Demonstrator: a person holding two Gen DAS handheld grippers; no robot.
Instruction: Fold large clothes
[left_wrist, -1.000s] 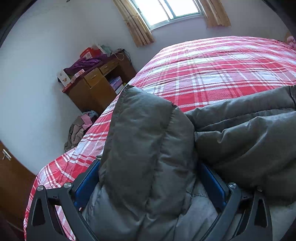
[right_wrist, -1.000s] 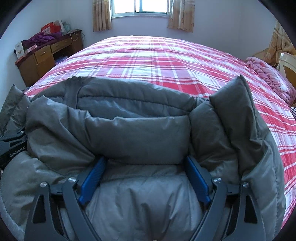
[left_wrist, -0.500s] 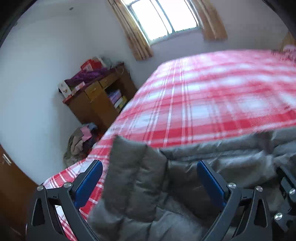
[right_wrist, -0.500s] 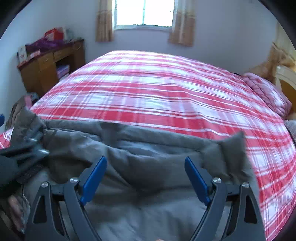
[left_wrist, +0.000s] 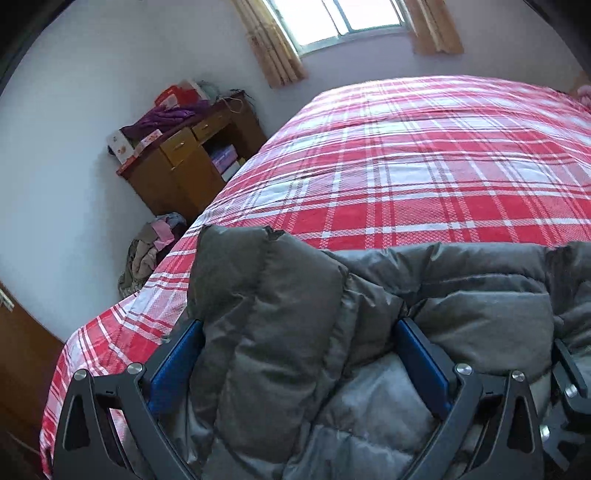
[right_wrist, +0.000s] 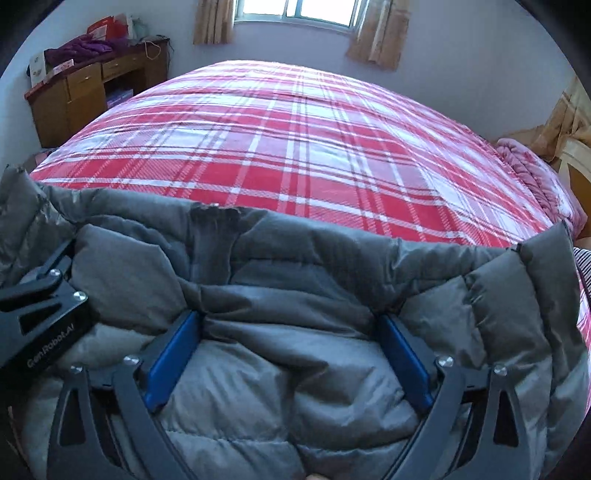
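Note:
A thick grey padded jacket (left_wrist: 280, 314) lies along the near edge of a bed with a red plaid cover (left_wrist: 406, 166). My left gripper (left_wrist: 299, 332) is shut on a bulky fold at the jacket's left end, which stands up between the blue pads (left_wrist: 177, 362). In the right wrist view the jacket (right_wrist: 295, 280) spreads across the whole width. My right gripper (right_wrist: 291, 321) has its jaws wide and opening, and a slack fold lies between them. The left gripper's black frame (right_wrist: 40, 306) shows at the left edge.
A wooden desk (left_wrist: 184, 162) piled with boxes and purple cloth stands by the wall left of the bed. A heap of clothes (left_wrist: 151, 251) lies on the floor below it. A pink blanket (right_wrist: 532, 173) sits at the bed's right end. Curtained window behind.
The jacket, held high in front of both cameras a second ago, has come down; its far edge now rests on the plaid cover. The right jaws stand a little wider.

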